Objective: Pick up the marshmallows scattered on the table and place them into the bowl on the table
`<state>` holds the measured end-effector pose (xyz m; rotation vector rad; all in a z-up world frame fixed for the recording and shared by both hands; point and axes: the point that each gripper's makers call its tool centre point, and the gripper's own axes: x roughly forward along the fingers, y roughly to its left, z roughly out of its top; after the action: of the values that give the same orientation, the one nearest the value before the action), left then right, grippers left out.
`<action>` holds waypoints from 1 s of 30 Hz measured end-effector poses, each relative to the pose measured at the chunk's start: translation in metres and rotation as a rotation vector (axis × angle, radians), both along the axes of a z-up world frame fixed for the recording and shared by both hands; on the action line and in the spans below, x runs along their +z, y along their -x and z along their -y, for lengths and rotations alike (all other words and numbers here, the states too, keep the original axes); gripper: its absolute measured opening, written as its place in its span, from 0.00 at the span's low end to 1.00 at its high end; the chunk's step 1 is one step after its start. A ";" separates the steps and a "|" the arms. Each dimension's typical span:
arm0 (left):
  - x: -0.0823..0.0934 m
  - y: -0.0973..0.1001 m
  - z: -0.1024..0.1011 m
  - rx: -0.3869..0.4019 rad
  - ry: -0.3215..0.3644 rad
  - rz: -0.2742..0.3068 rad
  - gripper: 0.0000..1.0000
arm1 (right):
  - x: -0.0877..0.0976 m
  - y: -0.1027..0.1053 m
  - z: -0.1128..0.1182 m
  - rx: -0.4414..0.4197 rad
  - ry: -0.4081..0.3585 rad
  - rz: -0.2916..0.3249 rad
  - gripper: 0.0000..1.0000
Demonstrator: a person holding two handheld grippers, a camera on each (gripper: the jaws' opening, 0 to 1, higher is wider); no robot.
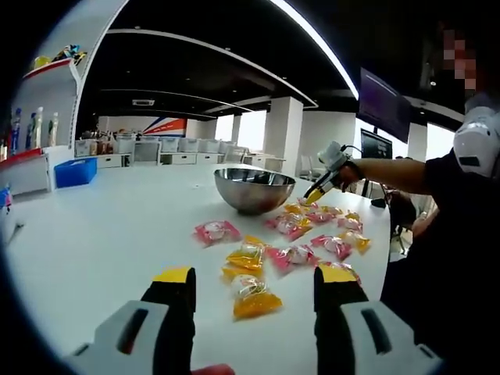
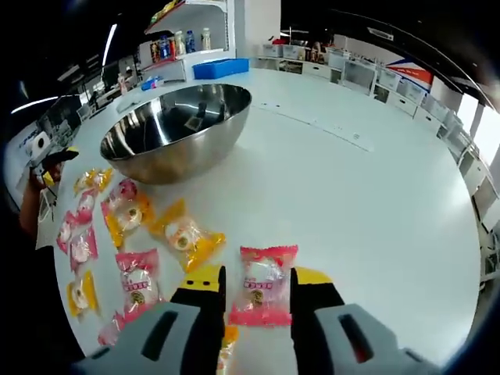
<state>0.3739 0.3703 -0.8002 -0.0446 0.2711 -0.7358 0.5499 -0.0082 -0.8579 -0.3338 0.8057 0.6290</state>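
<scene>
Evidently the marshmallows were small sealed packets, pink and yellow, lying flat on the white table (image 2: 375, 180) just in front of the steel bowl (image 2: 176, 129), none of them inside it yet. They looked light and soft, with a puffy sweet in the middle and thin crinkled film at both ends; the film would probably be slippery, so a pinch across the padded middle seemed safer than one on a flat sealed edge, and only gentle pressure should be needed.

In the right gripper view, the right gripper (image 2: 254, 283) had its jaws spread on either side of a pink packet (image 2: 264, 294), the one farthest from the bowl on that side. Whether the jaws touched the wrapper could not be told. That packet's long axis ran roughly along the jaws, one crimped end pointing toward the bowl, so the jaws stood across its short width. Between it and the bowl lay a yellow packet (image 2: 187, 238), turned at a slant.

In the left gripper view, the left gripper (image 1: 254, 283) hung spread and empty, with an orange packet (image 1: 255, 299) between and beyond its tips, its long axis lying crosswise to them and slanted. Other packets lay scattered between it and the bowl.
</scene>
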 end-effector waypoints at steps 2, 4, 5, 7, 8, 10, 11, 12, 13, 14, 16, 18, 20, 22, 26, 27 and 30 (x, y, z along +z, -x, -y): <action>0.001 0.000 -0.001 0.002 0.001 0.001 0.61 | -0.001 -0.001 -0.001 0.011 0.024 0.014 0.31; 0.001 0.000 -0.001 0.001 0.001 0.002 0.61 | -0.003 -0.002 -0.002 0.020 0.040 0.022 0.30; 0.002 0.000 -0.001 0.000 0.000 0.003 0.61 | -0.004 -0.002 -0.002 0.021 0.043 0.024 0.30; 0.002 0.000 -0.001 -0.001 -0.001 0.004 0.61 | -0.005 -0.001 -0.001 0.024 0.048 0.025 0.29; 0.002 -0.001 -0.001 0.000 0.000 0.004 0.61 | -0.003 -0.001 -0.002 0.028 0.048 0.028 0.28; 0.002 -0.001 -0.002 0.000 -0.001 0.003 0.61 | -0.004 -0.001 0.000 0.028 0.044 0.028 0.27; 0.002 -0.001 -0.001 0.000 -0.002 0.002 0.61 | -0.004 -0.002 0.000 0.026 0.042 0.028 0.26; 0.001 -0.001 -0.001 -0.001 -0.001 0.001 0.61 | -0.004 -0.005 0.005 0.026 0.041 0.029 0.25; 0.001 -0.001 -0.001 -0.002 0.000 0.001 0.61 | -0.004 -0.006 0.006 0.028 0.043 0.032 0.25; 0.001 -0.001 0.000 -0.003 0.001 0.000 0.61 | -0.004 -0.004 0.005 0.033 0.043 0.033 0.24; 0.000 0.000 0.001 -0.005 0.001 -0.002 0.61 | -0.003 -0.003 0.005 0.038 0.042 0.034 0.23; -0.001 -0.001 0.001 -0.005 -0.001 -0.003 0.61 | -0.003 -0.003 0.004 0.041 0.041 0.035 0.22; 0.000 -0.001 0.002 -0.005 0.003 -0.003 0.61 | -0.003 0.000 0.002 0.046 0.041 0.043 0.22; -0.001 -0.001 0.002 -0.006 0.003 -0.005 0.60 | -0.004 0.000 0.001 0.048 0.036 0.052 0.21; 0.000 -0.001 0.004 -0.012 -0.003 -0.004 0.60 | -0.002 -0.001 -0.003 0.033 -0.015 0.059 0.21; 0.001 -0.001 0.004 -0.013 -0.003 -0.003 0.60 | -0.002 -0.001 -0.004 0.026 -0.032 0.057 0.21; 0.002 -0.001 0.003 -0.010 -0.003 0.001 0.60 | 0.000 0.001 -0.004 0.016 -0.049 0.059 0.20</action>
<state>0.3752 0.3672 -0.7978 -0.0399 0.2712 -0.7458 0.5488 -0.0039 -0.8583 -0.3134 0.7307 0.6502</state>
